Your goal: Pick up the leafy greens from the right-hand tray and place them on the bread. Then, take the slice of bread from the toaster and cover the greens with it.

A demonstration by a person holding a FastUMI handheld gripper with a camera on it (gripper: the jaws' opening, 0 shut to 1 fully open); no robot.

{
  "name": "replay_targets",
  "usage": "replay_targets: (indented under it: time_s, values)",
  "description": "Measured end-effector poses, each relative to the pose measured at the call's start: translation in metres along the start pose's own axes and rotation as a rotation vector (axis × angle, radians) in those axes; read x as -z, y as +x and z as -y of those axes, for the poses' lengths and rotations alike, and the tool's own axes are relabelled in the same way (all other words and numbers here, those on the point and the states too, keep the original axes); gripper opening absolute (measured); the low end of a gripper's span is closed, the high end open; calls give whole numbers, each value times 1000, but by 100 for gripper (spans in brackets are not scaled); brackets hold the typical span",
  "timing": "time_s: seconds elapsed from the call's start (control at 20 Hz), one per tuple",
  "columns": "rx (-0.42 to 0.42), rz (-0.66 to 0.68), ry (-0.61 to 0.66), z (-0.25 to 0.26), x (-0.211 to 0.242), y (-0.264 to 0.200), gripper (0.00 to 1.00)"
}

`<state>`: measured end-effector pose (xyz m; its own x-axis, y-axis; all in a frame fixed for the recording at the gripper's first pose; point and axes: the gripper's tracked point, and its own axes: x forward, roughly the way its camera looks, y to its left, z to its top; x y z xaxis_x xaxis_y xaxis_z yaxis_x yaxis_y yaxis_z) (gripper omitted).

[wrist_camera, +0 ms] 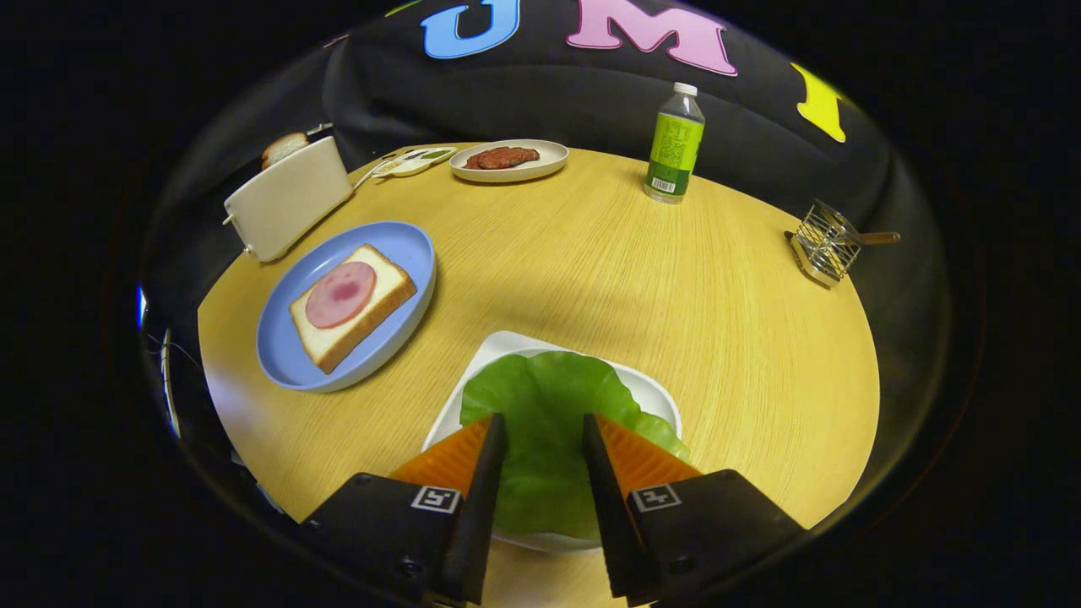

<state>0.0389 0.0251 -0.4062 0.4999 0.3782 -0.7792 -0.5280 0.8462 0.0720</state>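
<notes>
My jaws are spread wide over the ruffled leafy greens (549,422) on the white tray (650,390) near the surface's front edge, maybe not touching yet. Bread (352,306) sits left; bare wood beyond.

Near part of leafy greens (549,405) hidden behind fingers (486,473) of gripper (545,422); contact between fingers and leaf not discernible. White tray (507,346) mostly covered by greens, near rim behind gripper body. Bread slice in toaster (283,148) showing top only, rest sunk in slot of toaster (287,198). Small dish (414,160) behind toaster: contents too small to identify. Bottle (674,143) label illegible.
</notes>
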Motion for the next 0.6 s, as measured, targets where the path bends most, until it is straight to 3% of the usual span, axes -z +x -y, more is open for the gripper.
replay_targets:
  time_s: [0.05, 0.15, 0.25, 0.3, 0.6]
  values:
    - [5, -5, -5, 2, -1, 0, 58]
    - [11, -2, 30, 3, -2, -2, 20]
    - [-2, -7, 29, 1, -1, 0, 15]
    - [-20, -20, 35, -1, 1, -3, 8]
    - [-16, -32, 96, 0, -14, -23, 6]
